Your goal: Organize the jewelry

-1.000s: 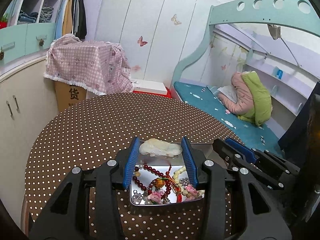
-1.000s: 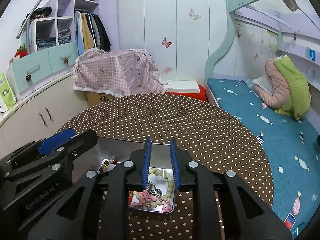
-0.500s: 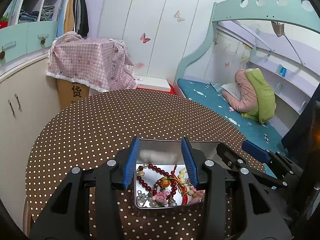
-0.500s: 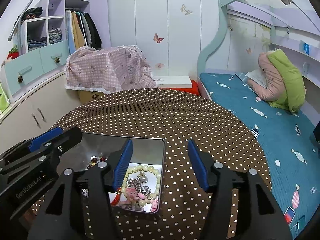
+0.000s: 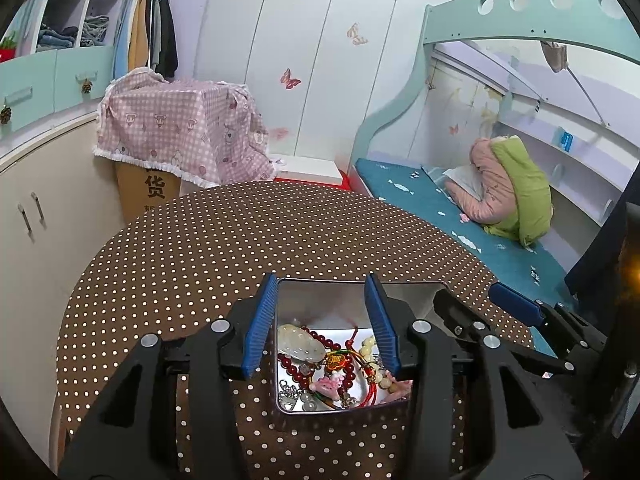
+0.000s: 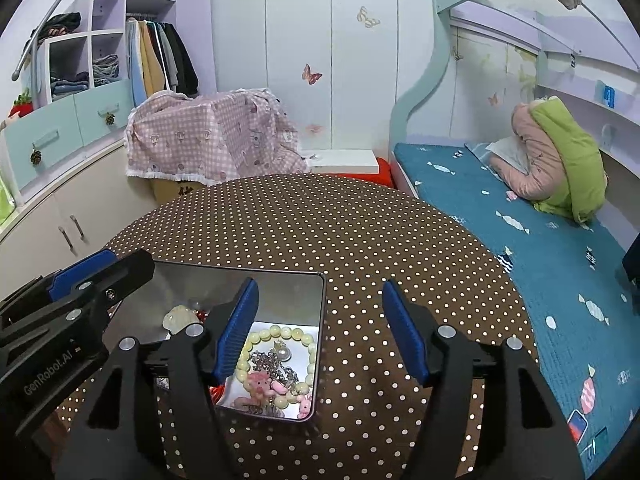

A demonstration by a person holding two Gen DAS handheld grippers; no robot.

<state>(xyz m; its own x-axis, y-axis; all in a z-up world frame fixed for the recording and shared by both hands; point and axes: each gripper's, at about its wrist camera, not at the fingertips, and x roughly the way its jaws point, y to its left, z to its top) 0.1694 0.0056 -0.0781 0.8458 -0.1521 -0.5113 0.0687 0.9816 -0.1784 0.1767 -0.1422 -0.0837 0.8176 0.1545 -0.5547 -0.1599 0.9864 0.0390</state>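
Both grippers hover over a shiny rectangular metal tin (image 5: 320, 300) at the near edge of the brown polka-dot round table (image 5: 280, 232). The left gripper (image 5: 322, 328) has its jaws spread and empty; the right gripper (image 6: 320, 328) gapes wider. The heaped jewelry (beads, charms) (image 5: 336, 364), including what seems a pale carved pendant (image 5: 300, 342), lies inside.

My round table (image 5: 248, 248) wears a brown cloth with white polka dots. Near its front edge, closest to me, sits a shiny metal tin (image 6: 280, 288), open at the top, with rounded corners. It rests flat on the cloth, a little toward the right side of the table. The far half of the tabletop carries only the cloth.
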